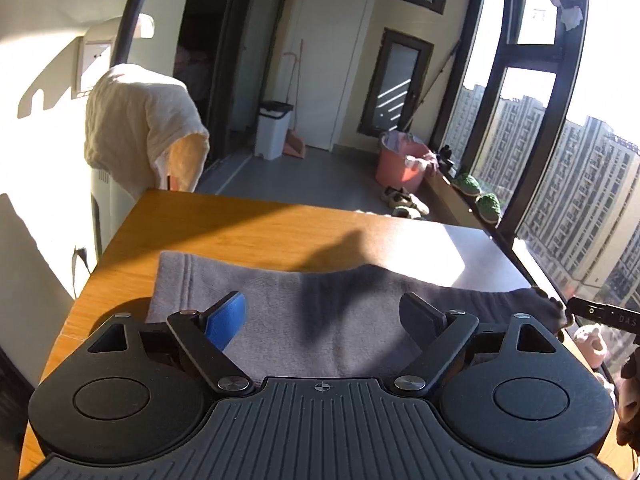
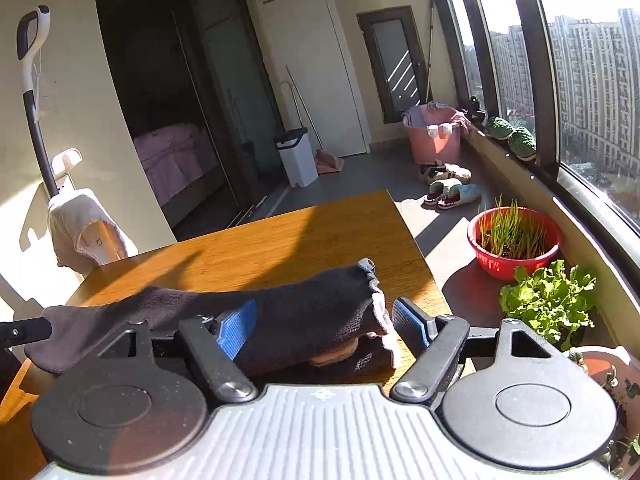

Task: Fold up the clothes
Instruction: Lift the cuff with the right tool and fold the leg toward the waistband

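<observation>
A grey garment [image 1: 280, 292] lies flat across the wooden table [image 1: 240, 224], its right end in shadow. My left gripper [image 1: 324, 314] hovers over its near edge, open, its pads apart above the cloth and pressing on nothing. In the right wrist view the garment's dark ribbed end [image 2: 312, 312] lies bunched on the table [image 2: 260, 248] between the blue pads of my right gripper [image 2: 324, 326], which stands open; the right pad [image 2: 408, 324] is just clear of the cloth's frayed edge. A finger of the left gripper [image 2: 24, 330] shows at the left edge, and a black part of the right gripper [image 1: 592, 312] at the garment's right tip.
A cream towel [image 1: 140, 120] hangs over a white appliance beyond the table's far left corner. On the floor behind stand a white bin [image 1: 274, 128] and a pink bucket [image 1: 400, 160]. A red bowl of grass [image 2: 514, 240] and a leafy plant [image 2: 548, 300] sit right of the table by the window.
</observation>
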Available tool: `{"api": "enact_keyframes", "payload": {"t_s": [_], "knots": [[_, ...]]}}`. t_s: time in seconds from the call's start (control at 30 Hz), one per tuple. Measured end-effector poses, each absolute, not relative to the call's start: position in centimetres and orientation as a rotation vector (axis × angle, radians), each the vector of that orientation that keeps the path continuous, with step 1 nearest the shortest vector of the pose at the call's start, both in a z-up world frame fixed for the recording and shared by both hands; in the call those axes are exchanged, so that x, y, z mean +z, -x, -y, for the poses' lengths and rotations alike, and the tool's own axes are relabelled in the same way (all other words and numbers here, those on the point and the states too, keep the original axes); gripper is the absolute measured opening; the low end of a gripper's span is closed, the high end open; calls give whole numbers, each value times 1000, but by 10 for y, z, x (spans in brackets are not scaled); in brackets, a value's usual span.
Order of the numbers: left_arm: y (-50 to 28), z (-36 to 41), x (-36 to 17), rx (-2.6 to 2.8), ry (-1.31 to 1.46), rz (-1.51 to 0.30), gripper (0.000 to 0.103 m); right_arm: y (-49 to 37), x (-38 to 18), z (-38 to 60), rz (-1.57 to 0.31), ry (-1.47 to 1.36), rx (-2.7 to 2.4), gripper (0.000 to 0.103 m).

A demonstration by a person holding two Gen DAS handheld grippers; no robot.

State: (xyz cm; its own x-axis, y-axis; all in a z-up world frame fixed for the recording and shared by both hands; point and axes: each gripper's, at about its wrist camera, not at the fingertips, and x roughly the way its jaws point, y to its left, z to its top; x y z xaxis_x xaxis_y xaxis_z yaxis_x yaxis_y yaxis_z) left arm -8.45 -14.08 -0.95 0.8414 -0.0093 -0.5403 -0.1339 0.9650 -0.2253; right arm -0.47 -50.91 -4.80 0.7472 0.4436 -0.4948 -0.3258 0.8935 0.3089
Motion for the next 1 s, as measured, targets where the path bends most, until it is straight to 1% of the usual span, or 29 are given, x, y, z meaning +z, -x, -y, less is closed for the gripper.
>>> {"api": "enact_keyframes", "payload": {"t_s": [0.07, 0.17, 0.2, 0.33, 0.47, 0.53, 0.67, 0.73, 0.8, 0.9, 1.0], "knots": [[68, 164, -25, 2, 261, -613, 93, -1, -64, 503, -663, -278, 447, 86], [45, 189, -51, -55, 263, -684, 95, -6, -74, 500, -675, -354, 473, 99], [41, 190, -57, -51, 264, -695, 96, -8, -75, 499, -675, -370, 474, 100], [39, 190, -69, -16, 179, -655, 98, -17, -78, 491, -669, -382, 466, 103], [40, 183, -72, 16, 143, -651, 98, -12, -76, 478, -662, -328, 412, 103], [41, 180, -73, 25, 150, -650, 101, -5, -74, 480, -642, -327, 352, 103], [42, 176, -72, 33, 163, -648, 103, 20, -58, 475, -472, -233, 323, 103], [42, 177, -73, 35, 156, -649, 103, 23, -50, 464, -438, -185, 377, 103], [41, 179, -72, 39, 145, -652, 103, 16, -48, 455, -463, -189, 451, 103], [41, 181, -71, 41, 138, -654, 103, -5, -61, 448, -584, -263, 487, 103], [42, 180, -71, 37, 145, -651, 103, -8, -66, 448, -605, -265, 469, 103]]}}
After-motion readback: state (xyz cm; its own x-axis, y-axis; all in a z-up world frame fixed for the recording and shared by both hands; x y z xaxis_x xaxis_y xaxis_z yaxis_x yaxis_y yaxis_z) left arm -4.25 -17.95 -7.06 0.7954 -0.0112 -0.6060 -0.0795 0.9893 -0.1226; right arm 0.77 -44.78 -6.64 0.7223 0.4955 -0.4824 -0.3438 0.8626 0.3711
